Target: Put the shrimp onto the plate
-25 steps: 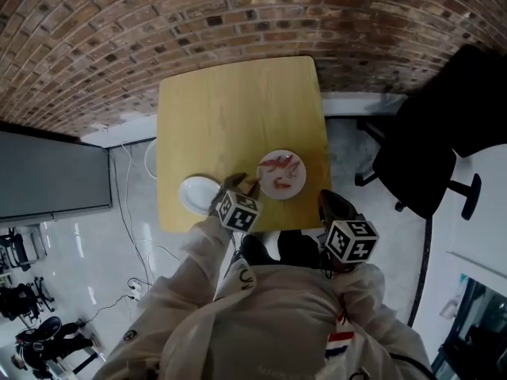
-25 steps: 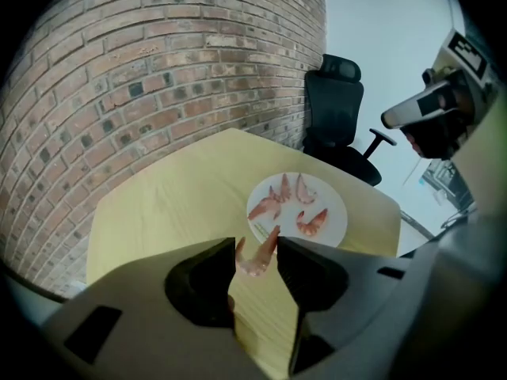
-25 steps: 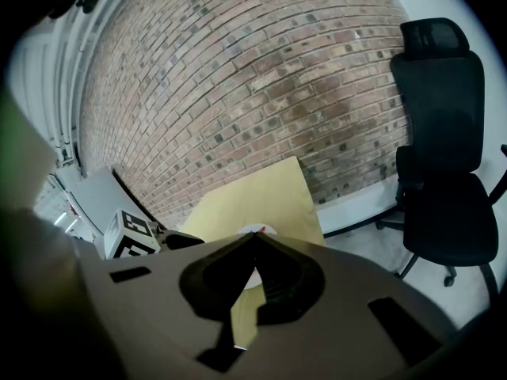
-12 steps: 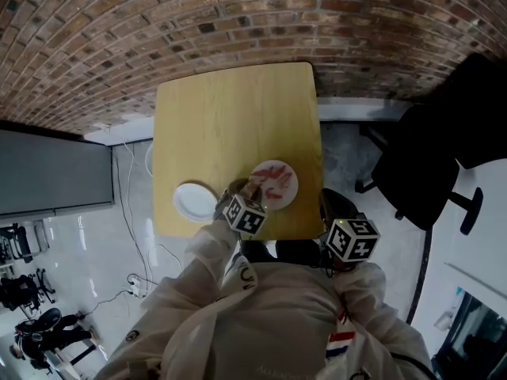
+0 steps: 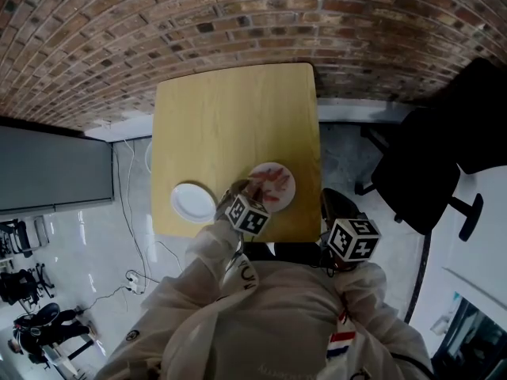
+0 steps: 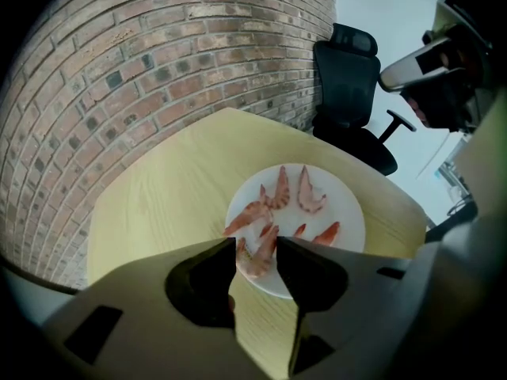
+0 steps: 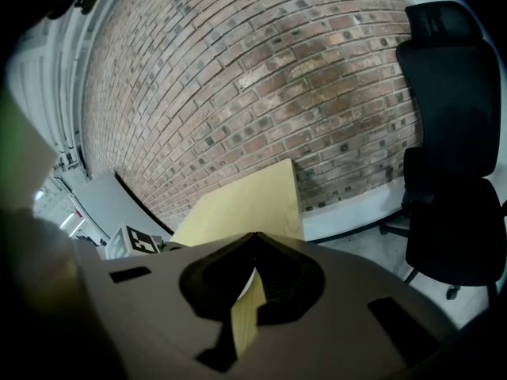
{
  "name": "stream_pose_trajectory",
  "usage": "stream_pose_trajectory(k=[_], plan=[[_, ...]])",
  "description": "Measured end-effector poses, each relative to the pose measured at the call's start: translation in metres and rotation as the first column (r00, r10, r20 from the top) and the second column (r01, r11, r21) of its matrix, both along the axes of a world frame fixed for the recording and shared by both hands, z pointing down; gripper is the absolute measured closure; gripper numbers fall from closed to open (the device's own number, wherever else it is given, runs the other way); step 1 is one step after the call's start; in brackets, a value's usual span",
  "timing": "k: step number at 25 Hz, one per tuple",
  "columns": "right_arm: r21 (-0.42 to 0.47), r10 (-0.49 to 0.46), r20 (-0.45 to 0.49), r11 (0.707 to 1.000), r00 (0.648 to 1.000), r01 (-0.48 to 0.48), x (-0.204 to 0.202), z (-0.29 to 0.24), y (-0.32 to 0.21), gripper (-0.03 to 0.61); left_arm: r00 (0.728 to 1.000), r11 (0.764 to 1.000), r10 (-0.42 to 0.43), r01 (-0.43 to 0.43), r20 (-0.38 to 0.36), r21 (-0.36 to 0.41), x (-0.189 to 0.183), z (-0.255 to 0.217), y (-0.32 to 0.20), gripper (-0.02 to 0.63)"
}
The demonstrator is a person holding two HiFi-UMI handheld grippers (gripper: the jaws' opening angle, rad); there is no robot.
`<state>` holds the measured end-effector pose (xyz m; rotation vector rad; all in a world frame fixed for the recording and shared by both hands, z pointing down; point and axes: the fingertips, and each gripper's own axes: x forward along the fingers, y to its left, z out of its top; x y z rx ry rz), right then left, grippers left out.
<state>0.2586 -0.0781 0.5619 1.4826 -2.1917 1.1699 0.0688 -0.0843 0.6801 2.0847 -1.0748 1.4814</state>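
Near table (image 5: 230, 117) edge, left gripper (image 6: 255, 242) gapes around shrimp (image 6: 257, 258), seemingly loose; right gripper (image 7: 253, 237) closed.

Pink shrimp (image 6: 281, 187) scattered on white plate (image 6: 349, 213) (second plate (image 5: 192, 202) nearby).

A: What lies beneath the left gripper (image 6: 256, 245) jaws?
B: Wooden table (image 6: 162, 196). Beyond them, brick wall (image 6: 158, 62); ahead and to their right, black office chair (image 6: 347, 81).
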Motion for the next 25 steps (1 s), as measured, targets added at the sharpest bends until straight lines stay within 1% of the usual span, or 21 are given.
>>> stream_pose_trajectory(k=[7,14,19,25], plan=[[0.000,0.001,0.008,1.000,1.000,-0.001,0.004,0.000,-0.005,0.555,1.000,1.000,0.002,-0.002,0.004,-0.017,0.005,0.001,-0.002,0.450],[0.008,0.009,0.006,1.000,1.000,-0.009,0.010,-0.007,-0.007,0.555,1.000,1.000,-0.007,0.007,-0.005,-0.011,0.010,0.001,-0.002,0.450],[-0.002,0.011,0.014,1.000,1.000,-0.011,0.017,0.001,-0.004,0.555,1.000,1.000,-0.022,0.022,-0.013,0.002,0.013,0.001,-0.005,0.449],[0.002,0.013,0.016,1.000,1.000,-0.013,0.019,-0.001,-0.004,0.555,0.999,0.999,-0.037,0.037,-0.016,0.019,0.012,0.000,-0.006,0.449]])
